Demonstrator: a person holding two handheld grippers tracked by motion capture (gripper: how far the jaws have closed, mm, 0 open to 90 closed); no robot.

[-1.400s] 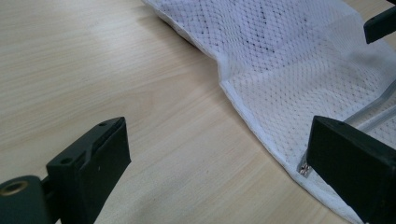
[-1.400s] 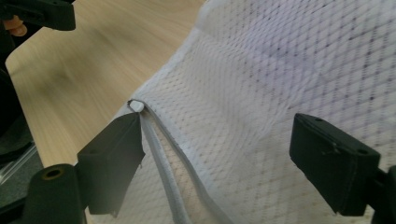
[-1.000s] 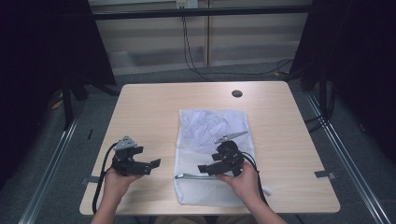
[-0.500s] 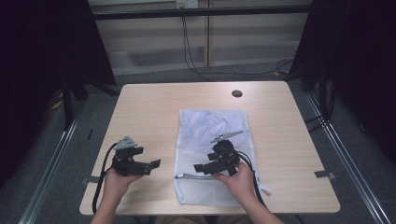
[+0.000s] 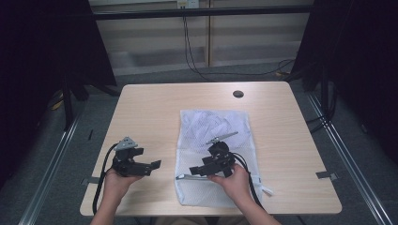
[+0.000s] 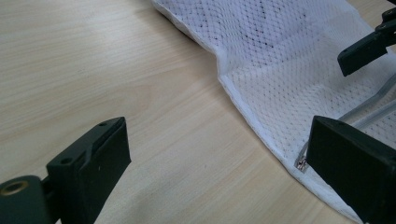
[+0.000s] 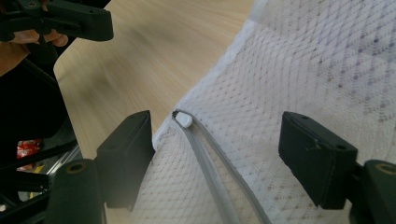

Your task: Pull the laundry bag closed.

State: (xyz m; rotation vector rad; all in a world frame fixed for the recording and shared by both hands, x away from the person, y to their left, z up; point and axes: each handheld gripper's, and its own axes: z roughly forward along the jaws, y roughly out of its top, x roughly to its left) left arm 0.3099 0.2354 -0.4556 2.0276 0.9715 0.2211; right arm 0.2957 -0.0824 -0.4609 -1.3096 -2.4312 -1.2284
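Pale wooden table (image 5: 155, 108) carries one white mesh laundry bag (image 5: 213, 129), lying flat right of centre, its near edge by the person. One grey zipper (image 7: 205, 163) runs along it. Two grippers: the right gripper (image 7: 217, 154), jaws apart and just closing, straddles the zipper's end; the left gripper (image 6: 219, 172) hovers left, jaws wide apart.

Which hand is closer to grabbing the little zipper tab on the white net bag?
The right. The right gripper has its open jaws on either side of the small white zipper pull of the white mesh bag. The left gripper hovers over bare wooden table.
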